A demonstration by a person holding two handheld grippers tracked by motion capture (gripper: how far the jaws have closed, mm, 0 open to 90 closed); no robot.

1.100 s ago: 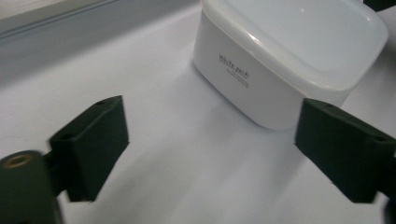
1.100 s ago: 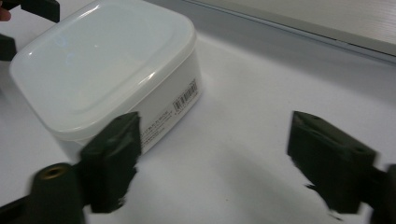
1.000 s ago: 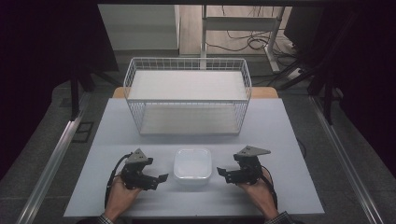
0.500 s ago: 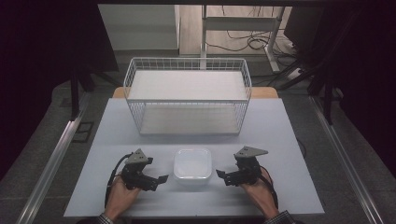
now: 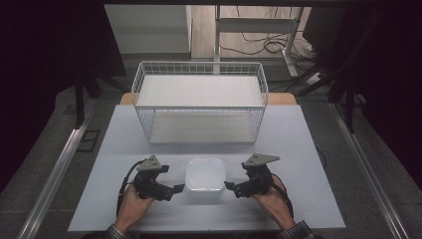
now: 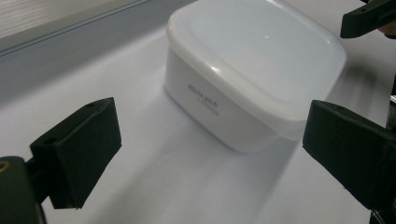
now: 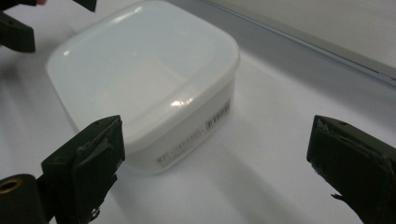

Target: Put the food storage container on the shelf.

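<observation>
Jaws gape wide on both the left gripper [image 5: 175,188] and right gripper [image 5: 230,186], flanking the square, lidded, translucent white plastic container [image 5: 205,176] between them, likely ready for a two-sided lift.

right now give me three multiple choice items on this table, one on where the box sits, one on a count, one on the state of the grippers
1. Where is the white lidded box?
A. inside the wire basket
B. on the table between the two grippers
C. held up by the left gripper

2. How many wire baskets stand on the table?
A. one
B. two
C. three

3. How do the grippers' jaws stand?
A. both shut
B. both open
C. left shut on the lid

Answers:
1 B, it rests on the table between the left gripper and the right gripper.
2 A, a single wire basket stands behind it.
3 B, each gripper view shows wide-apart jaws.
</observation>
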